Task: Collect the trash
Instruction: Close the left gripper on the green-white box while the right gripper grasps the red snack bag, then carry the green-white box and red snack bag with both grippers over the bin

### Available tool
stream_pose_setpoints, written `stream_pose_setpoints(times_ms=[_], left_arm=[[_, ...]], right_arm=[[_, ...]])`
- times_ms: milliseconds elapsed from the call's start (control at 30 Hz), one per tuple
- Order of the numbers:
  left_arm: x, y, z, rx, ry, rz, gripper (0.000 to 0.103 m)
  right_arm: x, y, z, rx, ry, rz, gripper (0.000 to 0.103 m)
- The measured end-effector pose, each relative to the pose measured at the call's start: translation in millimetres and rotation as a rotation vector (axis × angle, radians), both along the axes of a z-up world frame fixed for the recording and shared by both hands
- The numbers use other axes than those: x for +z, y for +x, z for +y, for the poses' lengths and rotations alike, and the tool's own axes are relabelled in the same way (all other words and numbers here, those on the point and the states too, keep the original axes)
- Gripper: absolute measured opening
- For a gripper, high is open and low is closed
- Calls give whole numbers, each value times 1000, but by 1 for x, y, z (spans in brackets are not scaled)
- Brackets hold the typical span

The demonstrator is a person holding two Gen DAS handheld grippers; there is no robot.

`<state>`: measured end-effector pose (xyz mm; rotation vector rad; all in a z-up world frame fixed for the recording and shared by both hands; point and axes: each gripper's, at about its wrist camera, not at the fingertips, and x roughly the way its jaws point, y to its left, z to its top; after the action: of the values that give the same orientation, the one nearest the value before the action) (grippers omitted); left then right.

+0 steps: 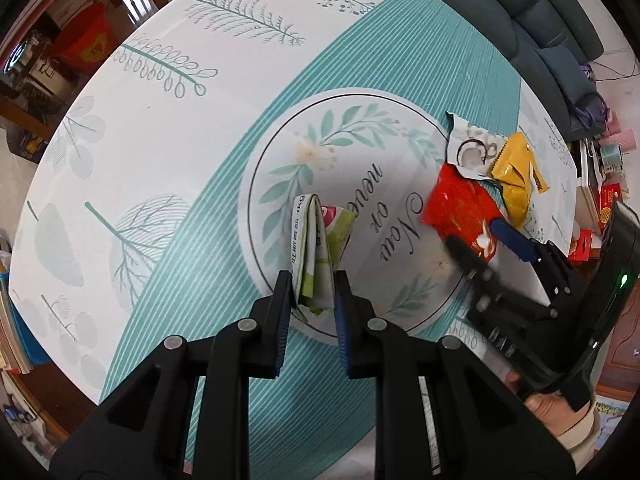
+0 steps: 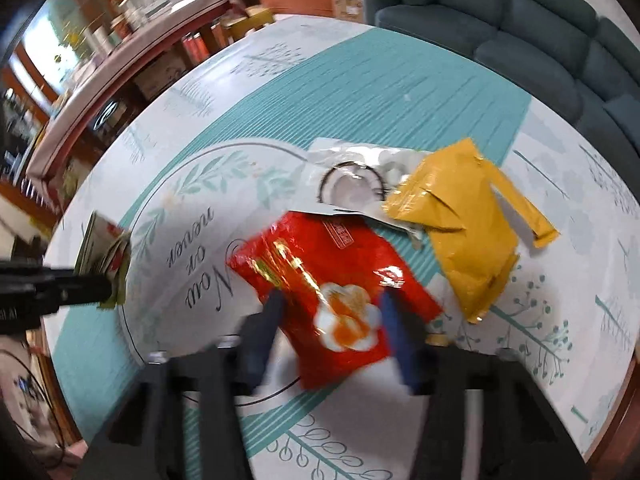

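Left tongs (image 1: 313, 292) clamped on a folded green-and-white wrapper (image 1: 316, 252), lifted clear of the tabletop (image 1: 160, 128) over the printed circle with the "Now or never" lettering (image 1: 384, 216). Right tongs (image 2: 328, 320) part-open, straddling the near end of the red snack bag (image 2: 332, 288); hard to tell through the blur whether the pads press on the foil yet or only flank it.

Remaining litter, all placed from the red snack bag: a white coconut-print wrapper (image 2: 352, 180) tucked just beyond its far edge and touching it; a yellow packet (image 2: 464, 232) to the right, overlapping the coconut wrapper's corner. No bin or bag for the trash in either view.

Risks from here:
- Slippery, glossy foil lying flat; likely to skid out or be caught only by a thin crease if the right tongs close too high.
- Possible dragging of the coconut wrapper along, given the touching edges, then dropping it off the tabletop.
- Folded wrapper gripped near its lower end; could spring open or slide out on a quick swing.
- Both tongs close together over the circle; collision possible.
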<state>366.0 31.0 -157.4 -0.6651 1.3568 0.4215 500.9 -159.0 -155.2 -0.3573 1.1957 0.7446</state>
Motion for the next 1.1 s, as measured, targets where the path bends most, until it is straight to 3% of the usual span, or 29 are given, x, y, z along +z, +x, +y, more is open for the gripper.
stream_pose_setpoints(times_ms=[167,500,733,900,1100], left_arm=[[0,-3,-5,-23,8,-2,17],[13,-23,-10,-138,20,-25,17],[32,-63,2,-286,-8,-82,17],[41,-108,6,-469,-30,-124,17],[51,-176,16,-669,-53,-168,17]], right_arm=[[2,-7,-11,-57,30,16,8],[30,-66,-42,-261,162,84,3],[78,-178,-47,-440,220,8,2],[115,-287,-39,-598,258,-76,2],[127,-400,-19,-727,285,-80,2]])
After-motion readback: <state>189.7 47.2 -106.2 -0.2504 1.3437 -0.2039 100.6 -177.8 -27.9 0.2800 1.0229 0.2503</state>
